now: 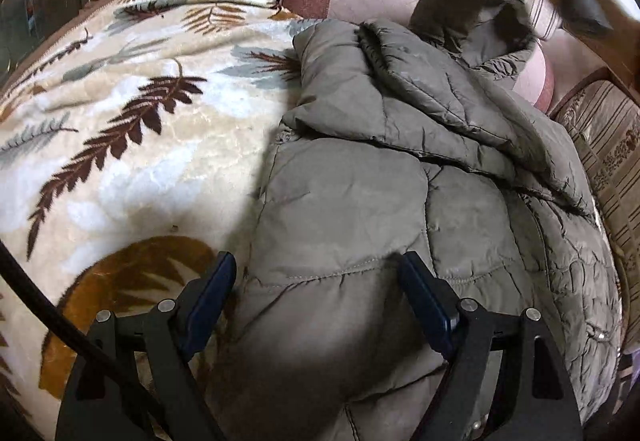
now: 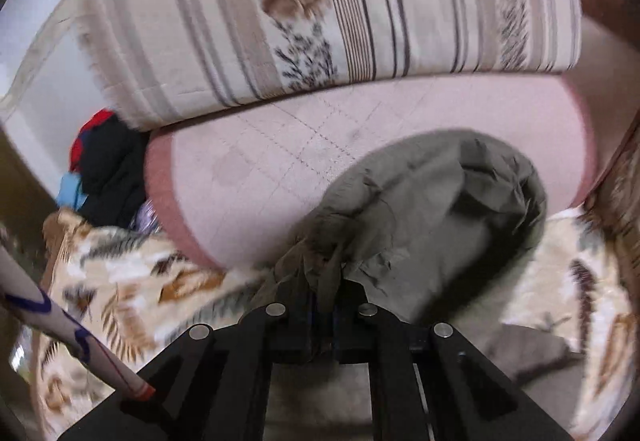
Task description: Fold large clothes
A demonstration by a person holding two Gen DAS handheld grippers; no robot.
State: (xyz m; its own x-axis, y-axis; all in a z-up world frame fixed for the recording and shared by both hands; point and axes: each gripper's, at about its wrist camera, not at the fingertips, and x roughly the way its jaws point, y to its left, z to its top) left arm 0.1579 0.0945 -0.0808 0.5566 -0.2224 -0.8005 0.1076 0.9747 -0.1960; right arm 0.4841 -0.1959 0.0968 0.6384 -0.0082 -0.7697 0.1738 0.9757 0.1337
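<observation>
leaf blanket (image 1: 120, 129) bare left | left tongs (image 1: 320, 281) spread over jacket (image 1: 400, 201) | right tongs (image 2: 326, 289) pinching sleeve edge

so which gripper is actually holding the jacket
The right gripper: shut on a pinch of the olive jacket. The left gripper is open, holding nothing.

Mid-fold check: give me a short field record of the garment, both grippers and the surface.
garment: olive-grey quilted puffer jacket, partly folded, one end lifted
surface: cream plush blanket with brown fern print
left gripper: open, jaws apart above the jacket's near edge
right gripper: shut, pinching a jacket fold
behind: pink quilted cushion, striped floral cushion
</observation>
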